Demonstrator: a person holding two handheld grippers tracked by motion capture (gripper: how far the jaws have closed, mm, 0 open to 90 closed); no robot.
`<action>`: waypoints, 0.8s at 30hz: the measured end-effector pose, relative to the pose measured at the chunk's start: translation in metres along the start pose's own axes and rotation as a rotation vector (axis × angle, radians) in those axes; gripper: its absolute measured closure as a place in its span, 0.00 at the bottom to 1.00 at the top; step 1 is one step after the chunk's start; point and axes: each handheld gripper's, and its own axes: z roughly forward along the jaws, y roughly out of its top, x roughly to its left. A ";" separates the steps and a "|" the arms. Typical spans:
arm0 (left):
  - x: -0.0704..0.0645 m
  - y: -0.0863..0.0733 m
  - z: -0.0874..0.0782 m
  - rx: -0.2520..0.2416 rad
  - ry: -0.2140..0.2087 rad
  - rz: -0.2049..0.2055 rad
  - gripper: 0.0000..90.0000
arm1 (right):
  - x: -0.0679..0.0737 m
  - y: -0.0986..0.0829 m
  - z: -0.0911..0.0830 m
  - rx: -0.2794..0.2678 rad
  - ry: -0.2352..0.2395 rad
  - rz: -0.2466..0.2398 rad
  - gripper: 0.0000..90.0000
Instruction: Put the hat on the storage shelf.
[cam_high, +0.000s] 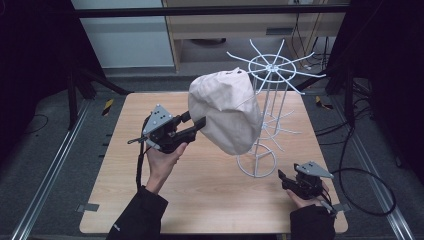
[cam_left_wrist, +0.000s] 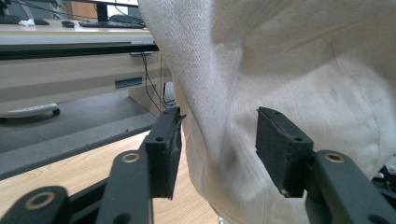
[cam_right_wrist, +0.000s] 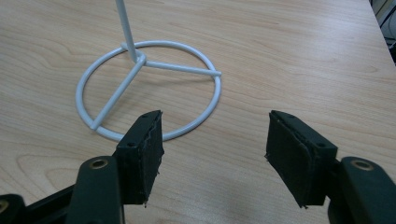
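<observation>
Claws both wide open: left claw (cam_high: 200, 123) straddles cloth hat (cam_high: 226, 110) w/o gripping; right claw (cam_high: 281, 175) empty nr rack base (cam_right_wrist: 148, 88).

Light wood table (cam_high: 150, 210) sat centre, on grey carpeted floor (cam_high: 45, 150). Metal floor rails (cam_high: 50, 170) ran along both sides of it, at 9 and 3 o'clock. Yellow-black hazard tape marks (cam_high: 108, 106) at 10 o'clock and 2 o'clock near the far corners. At 12 o'clock a beige desk (cam_high: 235, 25) (drawer front with a grey handle), a pale panel (cam_high: 120, 35) to its left. Black cables (cam_high: 365, 200) looped on the floor at 4 o'clock. Dark curtains or frame at both edges, dim light overall. In the left gripper view, a keyboard (cam_left_wrist: 112, 22) lay on a beige desk top.
</observation>
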 end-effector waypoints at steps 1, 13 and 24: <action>0.000 0.000 -0.002 -0.003 0.001 0.002 0.54 | 0.000 0.000 0.000 0.002 0.002 0.002 0.40; 0.008 -0.017 -0.039 0.044 0.040 0.031 0.45 | 0.000 0.000 0.000 0.001 -0.003 0.001 0.40; 0.040 -0.075 -0.070 0.205 0.147 -0.009 0.36 | 0.000 -0.001 0.001 0.002 -0.012 -0.002 0.37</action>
